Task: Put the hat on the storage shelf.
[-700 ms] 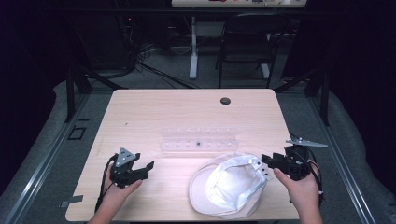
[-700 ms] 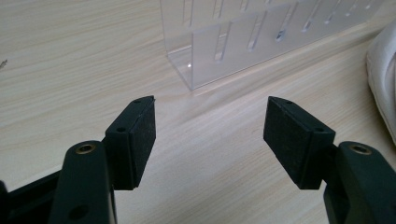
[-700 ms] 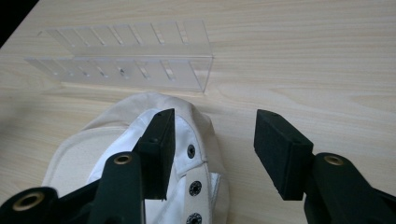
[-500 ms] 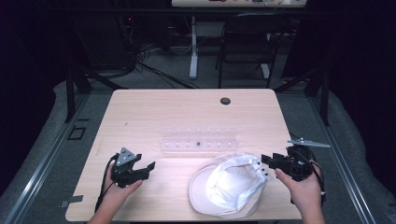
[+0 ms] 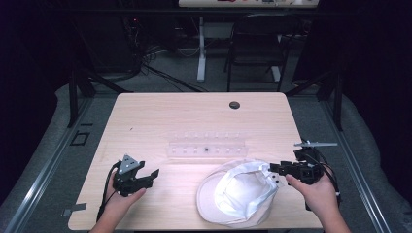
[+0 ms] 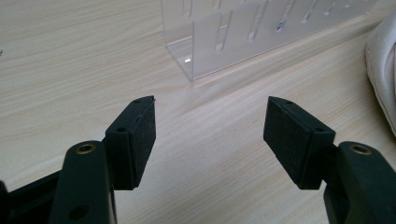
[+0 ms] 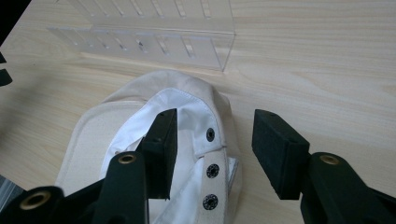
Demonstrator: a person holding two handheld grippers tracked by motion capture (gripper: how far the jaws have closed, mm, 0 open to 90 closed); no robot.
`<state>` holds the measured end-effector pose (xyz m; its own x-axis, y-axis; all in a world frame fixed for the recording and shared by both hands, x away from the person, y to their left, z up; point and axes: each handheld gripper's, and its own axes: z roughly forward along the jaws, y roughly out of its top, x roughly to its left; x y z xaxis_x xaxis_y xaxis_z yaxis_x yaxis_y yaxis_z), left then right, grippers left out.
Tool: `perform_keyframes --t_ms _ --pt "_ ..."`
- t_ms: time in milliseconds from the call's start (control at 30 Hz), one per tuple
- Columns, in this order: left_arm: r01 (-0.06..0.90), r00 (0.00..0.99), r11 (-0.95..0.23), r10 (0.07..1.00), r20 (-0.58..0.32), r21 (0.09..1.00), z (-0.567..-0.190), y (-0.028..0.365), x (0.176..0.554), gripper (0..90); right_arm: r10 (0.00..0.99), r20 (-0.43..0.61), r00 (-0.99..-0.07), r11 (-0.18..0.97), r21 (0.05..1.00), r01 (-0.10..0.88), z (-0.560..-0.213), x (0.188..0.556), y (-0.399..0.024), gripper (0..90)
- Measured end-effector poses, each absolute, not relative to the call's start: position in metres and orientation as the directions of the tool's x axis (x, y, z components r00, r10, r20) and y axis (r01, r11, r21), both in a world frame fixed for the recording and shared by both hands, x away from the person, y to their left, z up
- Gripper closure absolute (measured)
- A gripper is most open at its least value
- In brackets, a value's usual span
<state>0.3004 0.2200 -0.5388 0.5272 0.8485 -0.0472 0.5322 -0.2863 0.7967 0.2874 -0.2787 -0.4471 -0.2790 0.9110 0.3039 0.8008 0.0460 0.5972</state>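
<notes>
A cream cap (image 5: 238, 191) lies upside down near the table's front edge, its white lining and snap strap facing up. In the right gripper view the cap (image 7: 121, 135) lies under my right gripper (image 7: 212, 149), whose open jaws stand on either side of the snap strap at the cap's rim. In the high view the right gripper (image 5: 276, 170) sits at the cap's right edge. My left gripper (image 5: 151, 175) rests open at the front left, apart from the cap. Its own view shows the left gripper (image 6: 210, 135) open over bare wood.
A clear plastic rack (image 5: 208, 146) with slots stands mid-table, just behind the cap; it appears as the rack (image 6: 261, 32) ahead of the left jaws and the rack (image 7: 140, 37) beyond the cap. A dark grommet hole (image 5: 234, 105) sits near the far edge.
The right gripper has edged slightly nearer the cap's rim. The left gripper has stayed in place.
</notes>
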Motion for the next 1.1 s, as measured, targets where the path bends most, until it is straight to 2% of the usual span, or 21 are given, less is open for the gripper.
perform_keyframes --t_ms 133,300,633,1100 --pt "0.533 0.525 -0.286 0.850 -0.046 0.796 -0.539 0.223 0.299 34.4 0.915 0.278 -0.293 0.086 0.575 0.814 -0.441 0.290 -0.274 50.9" --pt "0.535 0.512 -0.281 0.858 -0.040 0.797 -0.538 0.227 0.299 34.4 0.923 0.225 -0.312 0.145 0.547 0.824 -0.436 0.296 -0.267 44.9" --pt "0.540 0.496 -0.301 0.868 -0.008 0.786 -0.542 0.229 0.296 34.4 0.926 0.220 -0.308 0.185 0.447 0.875 -0.435 0.311 -0.263 43.0" --pt "0.548 0.492 -0.296 0.871 -0.016 0.782 -0.543 0.229 0.296 34.4 0.927 0.242 -0.287 0.199 0.334 0.921 -0.441 0.322 -0.266 39.4"
